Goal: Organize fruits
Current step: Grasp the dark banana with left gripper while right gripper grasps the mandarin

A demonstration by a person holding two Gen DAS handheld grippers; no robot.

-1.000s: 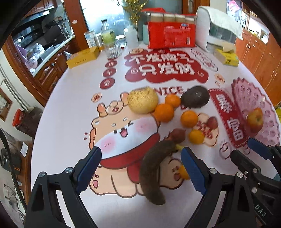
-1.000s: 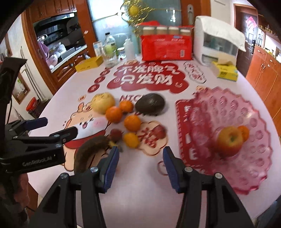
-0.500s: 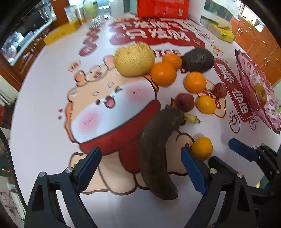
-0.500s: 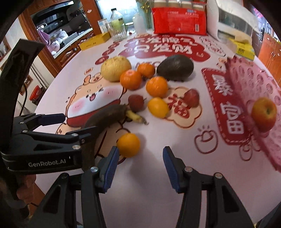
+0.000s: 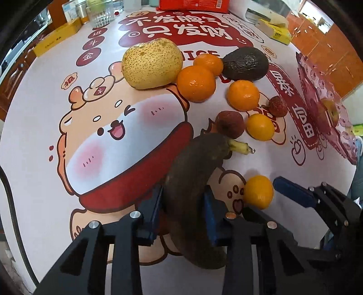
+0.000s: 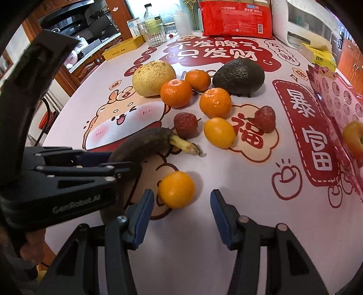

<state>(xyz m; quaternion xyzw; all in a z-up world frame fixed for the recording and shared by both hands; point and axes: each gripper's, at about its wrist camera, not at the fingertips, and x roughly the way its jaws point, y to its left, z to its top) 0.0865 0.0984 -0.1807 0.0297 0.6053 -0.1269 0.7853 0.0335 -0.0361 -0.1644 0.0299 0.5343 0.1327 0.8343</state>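
My left gripper (image 5: 182, 211) is shut on a blackened banana (image 5: 195, 181) that lies on the table; the banana also shows in the right wrist view (image 6: 140, 145). My right gripper (image 6: 180, 211) is open, with a small orange (image 6: 176, 189) just ahead between its fingers, nearer the left one. The same orange (image 5: 258, 191) sits between the two grippers in the left wrist view. Further back lie a yellow pear (image 6: 153, 78), several oranges (image 6: 215, 102), an avocado (image 6: 239, 76) and two red fruits (image 6: 186, 124). A pink tray (image 6: 335, 95) at the right holds an apple (image 6: 354, 138).
A red packet (image 6: 236, 17), a white appliance (image 6: 304, 29), bottles and glasses (image 6: 154, 29) and yellow boxes (image 6: 123, 47) stand along the table's far edge. The table's near edge is close below both grippers. Wooden cabinets stand at left and right.
My left gripper has closed its jaws onto the banana. My right gripper has moved in closer to the small orange, still open.
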